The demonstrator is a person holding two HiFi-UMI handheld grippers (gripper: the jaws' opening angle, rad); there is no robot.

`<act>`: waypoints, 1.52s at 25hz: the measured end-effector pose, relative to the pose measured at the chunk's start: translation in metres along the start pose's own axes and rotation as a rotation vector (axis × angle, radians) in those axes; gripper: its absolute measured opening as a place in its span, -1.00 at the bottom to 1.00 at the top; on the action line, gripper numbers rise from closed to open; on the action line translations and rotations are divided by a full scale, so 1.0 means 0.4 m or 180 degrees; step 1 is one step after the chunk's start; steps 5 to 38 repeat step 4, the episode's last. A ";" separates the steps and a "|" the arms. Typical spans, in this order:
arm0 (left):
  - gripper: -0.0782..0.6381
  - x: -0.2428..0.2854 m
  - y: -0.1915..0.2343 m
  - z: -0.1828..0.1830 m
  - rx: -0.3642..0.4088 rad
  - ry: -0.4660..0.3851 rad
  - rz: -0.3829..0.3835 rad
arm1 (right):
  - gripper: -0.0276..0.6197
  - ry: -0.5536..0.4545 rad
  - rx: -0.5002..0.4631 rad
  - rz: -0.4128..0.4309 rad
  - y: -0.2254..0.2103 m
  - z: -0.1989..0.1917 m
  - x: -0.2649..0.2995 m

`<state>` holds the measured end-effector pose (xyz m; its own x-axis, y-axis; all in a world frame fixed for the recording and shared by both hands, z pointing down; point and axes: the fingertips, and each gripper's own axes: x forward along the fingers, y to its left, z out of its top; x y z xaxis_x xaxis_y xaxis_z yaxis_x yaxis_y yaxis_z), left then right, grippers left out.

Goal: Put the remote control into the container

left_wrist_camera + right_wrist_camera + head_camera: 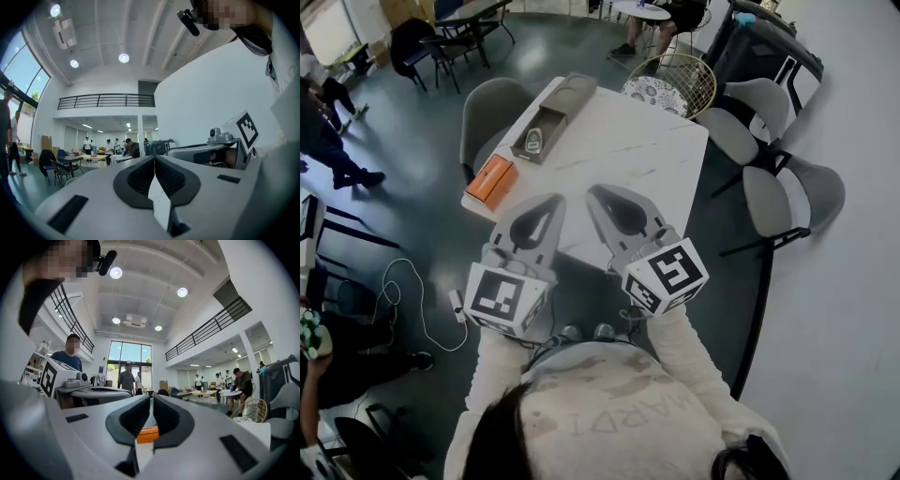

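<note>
A white bench (656, 150) fills the middle of the head view. An orange box (492, 180) lies on its edge at nine o'clock. Round the bench stand a grey chair (492, 108) at ten o'clock, a wire chair with a patterned cushion (670, 86) at one o'clock, and two more grey chairs (778, 192) near three. At eight o'clock a power strip (456, 302) with a white cable lies on the dark floor (412, 187).

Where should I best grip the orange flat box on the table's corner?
Probably across its two long sides, at mid-length, from above: the orange flat box lies flat on the white table, and its width is the narrower span.
</note>
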<state>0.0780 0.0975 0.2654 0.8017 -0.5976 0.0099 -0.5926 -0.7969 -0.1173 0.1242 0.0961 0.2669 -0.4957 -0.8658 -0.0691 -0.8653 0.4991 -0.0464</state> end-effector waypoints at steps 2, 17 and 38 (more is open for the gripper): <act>-0.74 -0.003 0.006 0.000 -0.0002 -0.0001 0.0011 | -0.82 -0.0005 0.0001 -0.0001 0.000 0.000 0.000; -0.74 -0.007 0.012 -0.002 -0.0010 -0.0002 0.0018 | -0.82 -0.0008 0.0004 -0.0002 0.001 0.000 -0.001; -0.74 -0.007 0.012 -0.002 -0.0010 -0.0002 0.0018 | -0.82 -0.0008 0.0004 -0.0002 0.001 0.000 -0.001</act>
